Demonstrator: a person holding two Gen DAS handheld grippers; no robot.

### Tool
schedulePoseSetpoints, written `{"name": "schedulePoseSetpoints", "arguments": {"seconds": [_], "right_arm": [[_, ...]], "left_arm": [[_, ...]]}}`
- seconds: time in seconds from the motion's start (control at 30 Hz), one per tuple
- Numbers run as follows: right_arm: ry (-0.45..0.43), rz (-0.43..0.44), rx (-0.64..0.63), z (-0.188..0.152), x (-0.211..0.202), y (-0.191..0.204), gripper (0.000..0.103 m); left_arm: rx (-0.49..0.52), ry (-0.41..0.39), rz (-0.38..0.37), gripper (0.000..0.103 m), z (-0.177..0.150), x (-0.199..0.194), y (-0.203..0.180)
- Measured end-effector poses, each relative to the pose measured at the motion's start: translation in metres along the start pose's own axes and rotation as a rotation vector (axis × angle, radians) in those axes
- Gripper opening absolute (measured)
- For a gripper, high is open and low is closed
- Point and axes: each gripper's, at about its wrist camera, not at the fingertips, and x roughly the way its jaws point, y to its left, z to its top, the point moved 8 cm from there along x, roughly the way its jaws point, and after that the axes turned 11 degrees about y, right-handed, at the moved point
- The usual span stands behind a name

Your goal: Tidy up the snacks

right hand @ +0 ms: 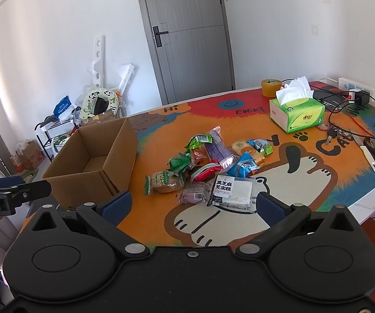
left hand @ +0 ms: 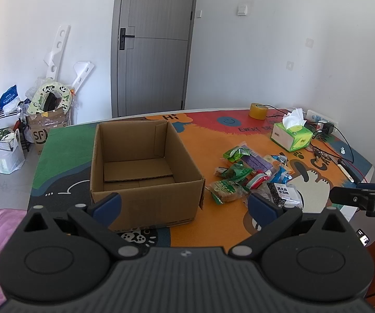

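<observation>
Table (right hand: pixel 317 172): snacks (right hand: pixel 208 167) beyond fingers (right hand: pixel 268 204).

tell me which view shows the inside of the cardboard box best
The left wrist view: it looks straight down into the cardboard box, showing its bare floor and a loose flap lying flat. In the right wrist view the box sits off to the left at an angle, so its near wall hides most of the floor.
</observation>
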Motion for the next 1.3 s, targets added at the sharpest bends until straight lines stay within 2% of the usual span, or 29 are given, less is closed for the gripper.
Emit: {"name": "schedulePoseSetpoints", "arguments": {"seconds": [0.53, 1.03, 1.3], "right_arm": [[-0.034, -0.014, -0.006, 0.001, 0.008, -0.007, 0.103], [-0.025, -0.053, 0.091, -0.008, 0.041, -0.066, 0.103], [0.009, -0.080, 0.106, -0.019, 0.066, -0.092, 0.103]], "left_arm": [[0.006, -0.001, -0.027, 0.103, 0.000, 0.016, -0.007], [0.053, 0.029, -0.144, 0.102, -0.003, 0.065, -0.061], [0.055, 0.069, -0.172, 0.101, -0.009, 0.102, -0.080]]}}
